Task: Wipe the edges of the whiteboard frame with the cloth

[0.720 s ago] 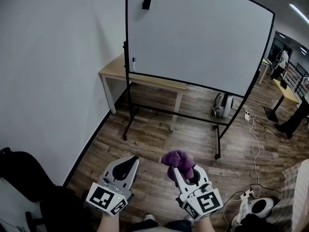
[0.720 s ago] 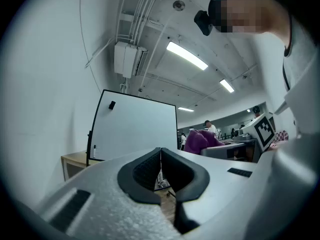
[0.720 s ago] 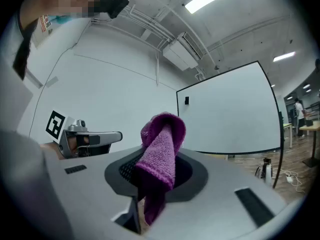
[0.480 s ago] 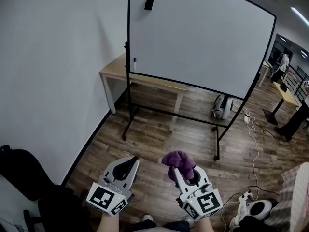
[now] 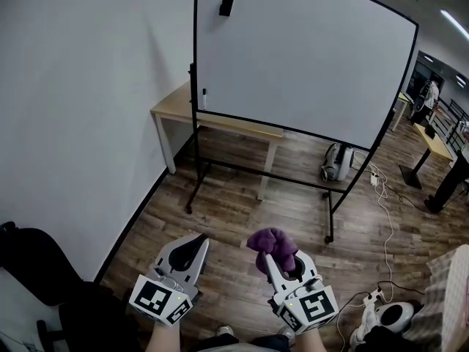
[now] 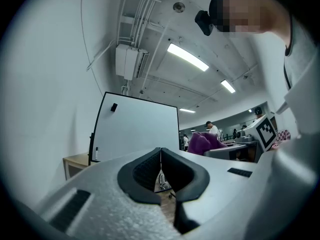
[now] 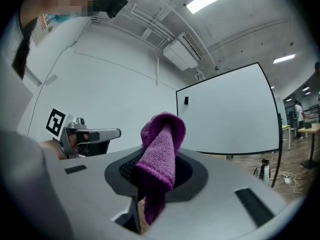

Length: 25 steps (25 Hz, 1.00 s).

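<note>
A large whiteboard point(image 5: 300, 57) with a thin black frame point(image 5: 196, 50) stands on a rolling stand across the room; it also shows in the left gripper view as the whiteboard point(image 6: 135, 129) and in the right gripper view as the whiteboard point(image 7: 227, 114). My right gripper point(image 5: 272, 254) is low at the bottom centre, shut on a folded purple cloth point(image 5: 271, 244) that sticks up from its jaws; the same cloth point(image 7: 160, 154) fills the right gripper view. My left gripper point(image 5: 196, 240) is beside it to the left, jaws shut with nothing in them. Both are well short of the board.
A wooden table point(image 5: 183, 108) stands behind the board's left side against the white wall point(image 5: 80, 101). A black eraser point(image 5: 226, 5) and a marker point(image 5: 204, 97) sit on the board. Cables point(image 5: 385, 211) and a white device point(image 5: 337, 160) lie on the wood floor at right. A black bag point(image 5: 37, 262) is at lower left.
Almost nothing: both grippers hold their place low in the head view, the left one shifted very slightly down. The cloth stays clamped in the right gripper.
</note>
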Tool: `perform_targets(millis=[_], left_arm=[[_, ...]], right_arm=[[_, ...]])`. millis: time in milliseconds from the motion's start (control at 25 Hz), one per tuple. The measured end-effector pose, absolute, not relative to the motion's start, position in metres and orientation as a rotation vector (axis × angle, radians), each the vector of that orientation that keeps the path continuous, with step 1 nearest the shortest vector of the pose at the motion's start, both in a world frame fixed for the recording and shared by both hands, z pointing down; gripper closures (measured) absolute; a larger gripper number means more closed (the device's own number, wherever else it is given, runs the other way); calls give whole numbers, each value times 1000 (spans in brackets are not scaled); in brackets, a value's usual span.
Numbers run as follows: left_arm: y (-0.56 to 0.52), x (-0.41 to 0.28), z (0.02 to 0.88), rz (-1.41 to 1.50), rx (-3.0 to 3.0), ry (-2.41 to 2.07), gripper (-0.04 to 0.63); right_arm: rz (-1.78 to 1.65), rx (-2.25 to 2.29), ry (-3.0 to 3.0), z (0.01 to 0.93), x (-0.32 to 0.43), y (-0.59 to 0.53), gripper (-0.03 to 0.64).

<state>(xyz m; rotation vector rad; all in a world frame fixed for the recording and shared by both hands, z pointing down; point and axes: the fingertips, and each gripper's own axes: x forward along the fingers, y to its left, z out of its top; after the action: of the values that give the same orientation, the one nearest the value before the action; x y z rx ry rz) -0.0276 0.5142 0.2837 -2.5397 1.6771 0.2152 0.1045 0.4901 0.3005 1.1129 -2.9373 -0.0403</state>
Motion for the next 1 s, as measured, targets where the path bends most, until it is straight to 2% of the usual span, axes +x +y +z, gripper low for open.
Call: perform_targets(millis=[680,1000], left_arm=[[513,-60,275,254,-2536,1662,577],[477,-75,274,260,-2500,1701,577]], right_arm=[[-14,1129,-2946,293,80,494,538],[-21,1096,-2964,292,69,455,537]])
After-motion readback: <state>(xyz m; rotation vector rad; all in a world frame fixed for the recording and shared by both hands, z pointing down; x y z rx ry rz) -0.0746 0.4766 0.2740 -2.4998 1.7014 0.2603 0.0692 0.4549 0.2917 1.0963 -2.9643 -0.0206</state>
